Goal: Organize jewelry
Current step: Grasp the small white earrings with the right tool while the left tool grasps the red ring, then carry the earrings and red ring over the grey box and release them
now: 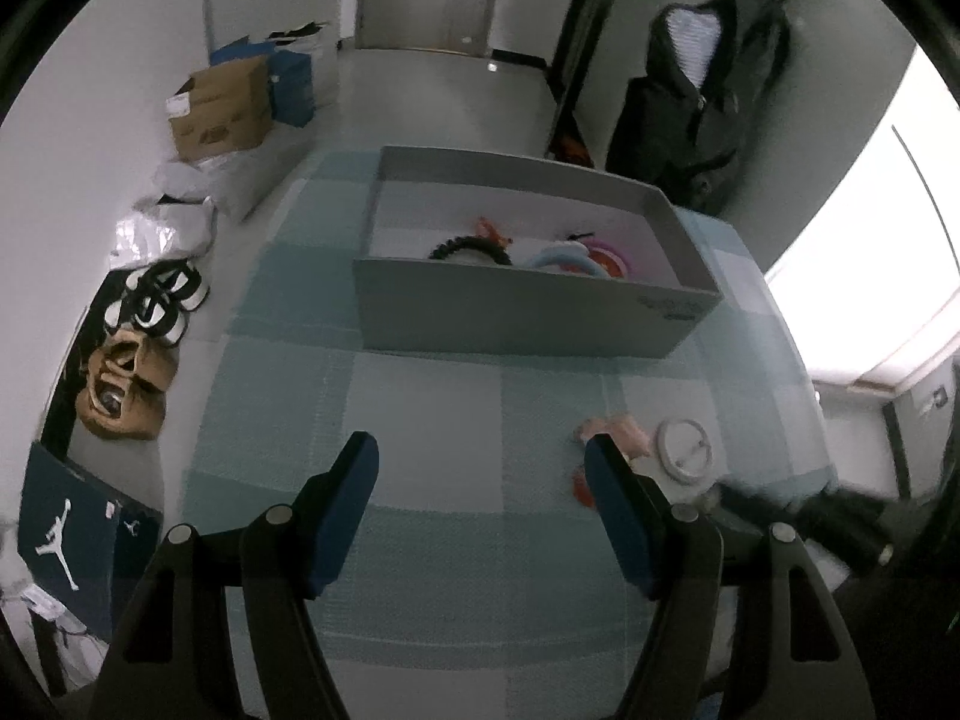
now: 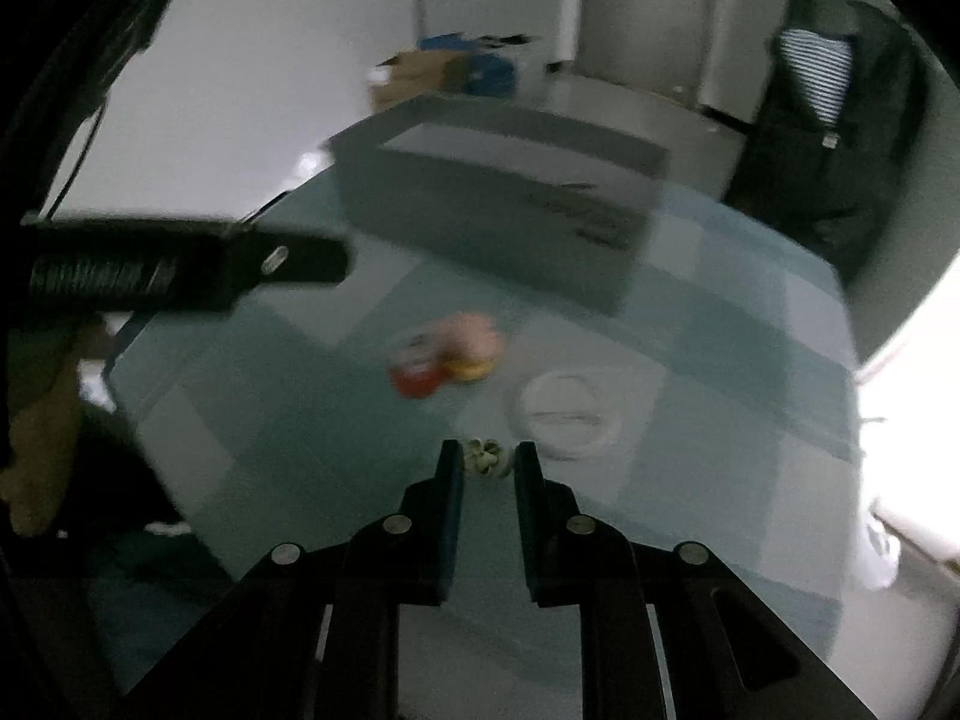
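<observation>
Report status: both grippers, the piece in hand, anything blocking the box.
Left gripper open, empty. Right gripper shut on small pale beaded piece. Grey cardboard box ahead, path clear; white ring and pink-red trinkets loose on checked cloth.

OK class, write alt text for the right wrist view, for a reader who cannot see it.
The right claw is shut on a small pale trinket above a teal checked cloth. Beyond lie a white ring, blurred red and pink pieces and a grey box.

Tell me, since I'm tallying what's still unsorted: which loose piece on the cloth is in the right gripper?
The small pale beaded piece, pinched between the right gripper fingertips. The white ring and the pink-red-yellow cluster lie untouched farther out.
</observation>
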The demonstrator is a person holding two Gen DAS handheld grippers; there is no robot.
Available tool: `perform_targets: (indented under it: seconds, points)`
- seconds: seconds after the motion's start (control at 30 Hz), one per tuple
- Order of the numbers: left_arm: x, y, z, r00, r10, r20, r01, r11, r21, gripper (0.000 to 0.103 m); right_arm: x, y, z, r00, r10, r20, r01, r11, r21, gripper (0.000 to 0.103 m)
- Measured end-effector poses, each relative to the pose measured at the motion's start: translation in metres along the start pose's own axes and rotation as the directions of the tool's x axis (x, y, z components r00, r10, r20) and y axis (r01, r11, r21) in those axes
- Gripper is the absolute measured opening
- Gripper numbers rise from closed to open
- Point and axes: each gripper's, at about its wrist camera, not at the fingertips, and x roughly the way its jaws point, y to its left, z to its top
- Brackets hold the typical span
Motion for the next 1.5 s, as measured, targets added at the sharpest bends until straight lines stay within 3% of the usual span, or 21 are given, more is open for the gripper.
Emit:
perform_targets:
  seconds: [0.23, 0.67, 0.73, 0.87, 0.97, 1.13, 1.5]
  points:
    - [0.007, -0.020, -0.007, 0.998, -0.065, -0.024, 0.067, 0.994, 0.086, 0.067, -0.013, -0.036, 0.005, 0.994, -0.105, 0.020, 0.102, 0.987, 0.128, 0.016]
    - [0.021, -0.039, -0.010, 0.998, -0.045, -0.050, 0.053, 0.981, 0.188, 0.065, -0.010, -0.041, 0.010, 0.992, -0.126, 0.029, 0.122, 0.987, 0.107, 0.016]
    - [0.024, -0.041, -0.011, 0.997, -0.052, -0.063, 0.063, 0.979, 0.195, 0.050, -0.012, -0.042, 0.012, 0.992, -0.120, 0.032, 0.116, 0.986, 0.116, 0.016]
    - [0.030, -0.042, -0.012, 0.994, -0.058, -0.091, 0.075, 0.977, 0.199, 0.037, -0.014, -0.044, 0.014, 0.992, -0.116, 0.040, 0.110, 0.986, 0.122, 0.016]
    - [0.029, -0.046, -0.013, 0.994, -0.059, -0.091, 0.077, 0.974, 0.215, 0.020, -0.014, -0.046, 0.015, 0.993, -0.109, 0.040, 0.103, 0.987, 0.126, 0.016]
    - [0.028, -0.046, -0.013, 0.995, -0.055, -0.086, 0.073, 0.972, 0.222, 0.014, -0.016, -0.050, 0.015, 0.995, -0.084, 0.048, 0.077, 0.987, 0.142, 0.016]
    - [0.007, -0.050, -0.009, 0.997, -0.073, -0.026, 0.077, 0.974, 0.215, 0.014, -0.018, -0.048, 0.020, 0.994, -0.092, 0.054, 0.083, 0.985, 0.153, 0.016]
